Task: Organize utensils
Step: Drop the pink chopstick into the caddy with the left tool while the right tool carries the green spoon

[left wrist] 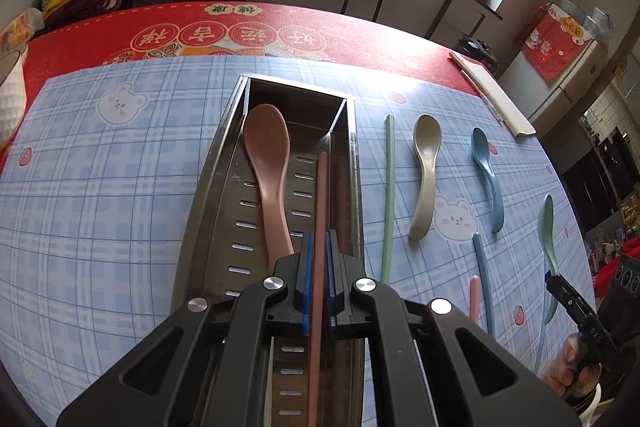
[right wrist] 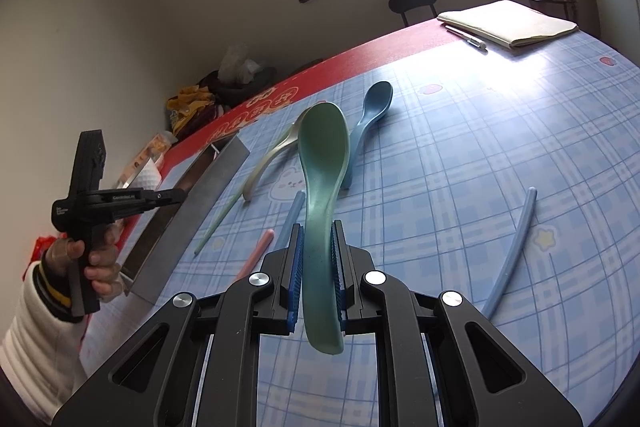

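Note:
A steel utensil tray [left wrist: 224, 163] lies on the blue checked mat, with a pink spoon [left wrist: 267, 171] inside. My left gripper [left wrist: 319, 239] is shut on a pink chopstick [left wrist: 321, 195] that points along the tray's right side. My right gripper [right wrist: 318, 231] is shut on the handle of a green spoon [right wrist: 324, 155], held above the mat; it also shows in the left wrist view [left wrist: 547, 227]. On the mat lie a green chopstick [left wrist: 388, 195], a beige spoon [left wrist: 425, 171], a blue spoon [left wrist: 486, 171], a blue chopstick [left wrist: 482, 275] and a second pink chopstick [left wrist: 474, 297].
Another blue chopstick [right wrist: 512, 251] lies at the right of the mat. A folded beige notebook [right wrist: 508, 23] with a pen [right wrist: 466, 37] sits at the far corner. A white cup [left wrist: 10, 99] stands at the left edge. The red tablecloth [left wrist: 240, 27] lies beyond the mat.

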`<state>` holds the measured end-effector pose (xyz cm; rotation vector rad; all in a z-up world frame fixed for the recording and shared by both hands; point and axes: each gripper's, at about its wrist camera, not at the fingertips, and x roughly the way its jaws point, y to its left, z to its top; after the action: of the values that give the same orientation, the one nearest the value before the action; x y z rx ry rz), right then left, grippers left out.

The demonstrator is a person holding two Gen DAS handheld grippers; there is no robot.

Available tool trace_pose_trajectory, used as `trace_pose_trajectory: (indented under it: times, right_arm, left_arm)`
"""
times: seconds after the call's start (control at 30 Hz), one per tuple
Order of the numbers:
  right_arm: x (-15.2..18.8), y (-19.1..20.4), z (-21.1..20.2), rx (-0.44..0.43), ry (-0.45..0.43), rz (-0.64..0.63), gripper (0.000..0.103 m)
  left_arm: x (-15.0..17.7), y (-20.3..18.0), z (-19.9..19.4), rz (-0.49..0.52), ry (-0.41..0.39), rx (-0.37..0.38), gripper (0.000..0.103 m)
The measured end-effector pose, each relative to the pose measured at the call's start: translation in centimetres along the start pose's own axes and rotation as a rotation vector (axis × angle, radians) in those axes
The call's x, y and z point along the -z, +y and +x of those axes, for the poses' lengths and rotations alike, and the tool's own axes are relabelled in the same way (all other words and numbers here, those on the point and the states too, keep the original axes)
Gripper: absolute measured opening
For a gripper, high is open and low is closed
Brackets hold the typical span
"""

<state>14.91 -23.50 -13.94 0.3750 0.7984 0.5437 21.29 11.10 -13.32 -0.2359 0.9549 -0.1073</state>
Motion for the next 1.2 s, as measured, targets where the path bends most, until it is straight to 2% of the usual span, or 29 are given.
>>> trace_pose_trajectory:
  times: [0.23, 0.47, 0.53, 0.63, 0.7, 0.77, 0.9, 0.97, 1.2]
  right_arm:
    - [-0.1, 0.1, 0.3, 0.026, 0.014, 0.002, 0.014]
    - [-0.4, 0.2, 1.3, 0.095, 0.056, 0.006, 0.014]
    - [-0.5, 0.6, 1.8, 0.121, 0.087, -0.018, 0.014]
    - [-0.8, 1.1, 2.6, 0.171, 0.141, -0.040, 0.014]
    - [-1.1, 1.7, 2.9, 0.197, 0.165, -0.062, 0.014]
    - [-1.5, 2.6, 3.4, 0.218, 0.186, -0.088, 0.014]
    - [-2.9, 5.3, 4.3, 0.219, 0.202, -0.134, 0.014]
    - [-3.7, 6.8, 5.1, 0.205, 0.210, -0.142, 0.014]
    - [-6.1, 12.5, 10.3, 0.158, 0.276, -0.093, 0.014]
  left_arm:
    - [3.1, -1.4, -5.4, 0.211, -0.226, -0.097, 0.011]
    - [5.9, 0.1, -6.8, 0.265, -0.353, -0.139, 0.020]
    - [6.2, 0.1, -7.1, 0.287, -0.362, -0.128, 0.022]
    - [6.6, 0.5, -7.1, 0.290, -0.361, -0.107, 0.037]
    - [6.6, 1.2, -7.1, 0.261, -0.350, -0.072, 0.041]
    - [6.4, 1.6, -7.2, 0.236, -0.355, -0.060, 0.060]
    - [6.3, 2.1, -7.2, 0.209, -0.361, -0.070, 0.077]
    - [6.2, 2.1, -7.3, 0.204, -0.370, -0.088, 0.089]
    - [5.7, 3.4, -6.9, 0.156, -0.357, -0.145, 0.096]
